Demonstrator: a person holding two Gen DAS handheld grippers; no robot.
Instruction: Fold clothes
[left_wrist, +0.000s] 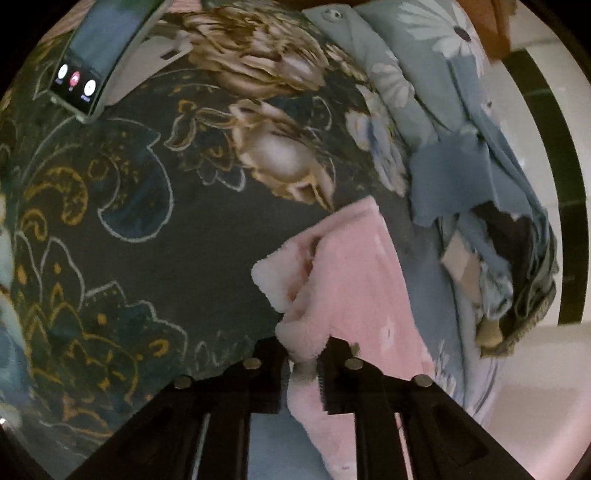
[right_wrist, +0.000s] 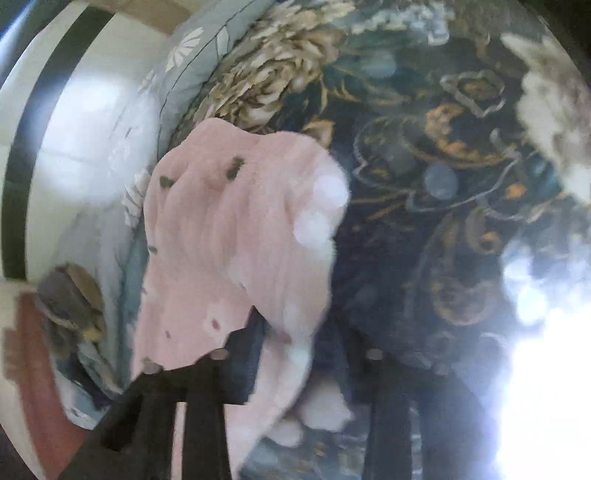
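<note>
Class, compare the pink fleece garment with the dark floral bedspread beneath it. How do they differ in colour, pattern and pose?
The pink fleece garment is pale and almost plain; the dark floral bedspread is navy with gold and cream flowers. The garment is bunched and held by the left gripper; the bedspread lies spread out. The garment is small; the bedspread fills most of both views. Both are soft fabric.

On the bedspread (left_wrist: 147, 229), the garment (left_wrist: 347, 273) is laid at four o'clock, the phone (left_wrist: 83, 66) at eleven, the pillow (left_wrist: 413, 74) at one.
</note>
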